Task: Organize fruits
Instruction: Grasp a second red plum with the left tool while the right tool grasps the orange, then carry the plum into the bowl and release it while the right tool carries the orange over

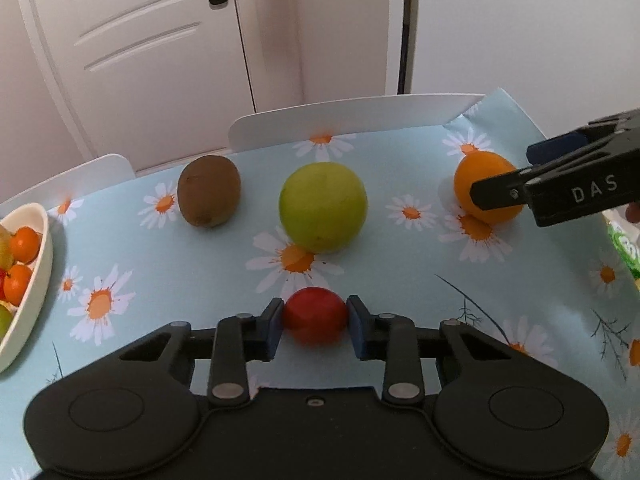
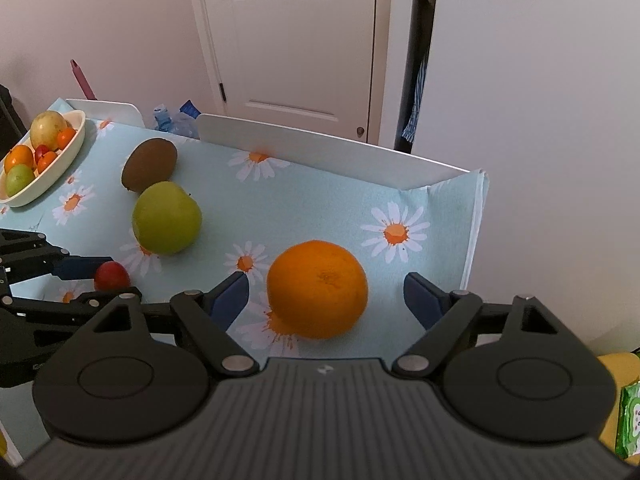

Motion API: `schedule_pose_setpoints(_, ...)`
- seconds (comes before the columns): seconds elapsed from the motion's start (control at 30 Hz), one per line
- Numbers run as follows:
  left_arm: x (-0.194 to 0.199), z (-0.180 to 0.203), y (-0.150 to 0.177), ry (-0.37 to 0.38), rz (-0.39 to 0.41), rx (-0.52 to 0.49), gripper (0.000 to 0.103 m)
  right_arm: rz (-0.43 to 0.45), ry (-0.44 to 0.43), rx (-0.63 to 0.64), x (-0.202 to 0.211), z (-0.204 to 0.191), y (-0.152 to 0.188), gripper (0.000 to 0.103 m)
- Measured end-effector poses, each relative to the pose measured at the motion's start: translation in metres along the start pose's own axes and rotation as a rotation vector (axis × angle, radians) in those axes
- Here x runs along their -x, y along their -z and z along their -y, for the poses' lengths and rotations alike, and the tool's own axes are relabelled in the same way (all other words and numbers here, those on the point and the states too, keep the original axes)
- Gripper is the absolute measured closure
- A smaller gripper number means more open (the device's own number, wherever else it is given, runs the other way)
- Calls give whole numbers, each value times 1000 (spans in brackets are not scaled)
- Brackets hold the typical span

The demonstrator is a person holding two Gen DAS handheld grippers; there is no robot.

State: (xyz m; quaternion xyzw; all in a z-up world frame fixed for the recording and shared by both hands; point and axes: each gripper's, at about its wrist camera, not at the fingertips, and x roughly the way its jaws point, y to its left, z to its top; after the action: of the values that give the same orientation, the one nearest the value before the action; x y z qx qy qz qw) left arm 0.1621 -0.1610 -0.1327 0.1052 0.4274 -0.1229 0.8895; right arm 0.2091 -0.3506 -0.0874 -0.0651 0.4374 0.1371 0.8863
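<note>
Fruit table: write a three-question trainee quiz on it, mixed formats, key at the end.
1. True or false: the left gripper has its pads pressed on the small red fruit.
2. What lies between the open fingers of the right gripper? A) kiwi B) orange C) green apple
3. Fill in: the fruit already sorted sits in a cream ___.

Key
1. True.
2. B, the orange, with a gap on each side; the kiwi and green apple lie further off on the daisy tablecloth.
3. bowl.

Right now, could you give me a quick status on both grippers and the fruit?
Left gripper shut on red fruit. Right gripper open, straddling orange. Nothing in the way.
</note>
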Motion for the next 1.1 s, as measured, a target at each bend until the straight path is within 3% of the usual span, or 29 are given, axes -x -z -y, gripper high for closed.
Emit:
schedule_pose_setpoints(0.37,8,2,9,-1,-33,-7,66,-13,-28,-18,-10,0,6,11)
schedule_pose_setpoints(0.57,12,0,13,-6,-37,3,66,-15,-33,-29,-17,2,7,22)
schedule_pose_setpoints(0.6,13,0,14,-6,-37,6,66,-17,-31,-27,-19,1,8,28)
schedule_pose_setpoints(1.1,52,-10,24,-19,8,55,66,30,-30,-12,23,-24,19,30)
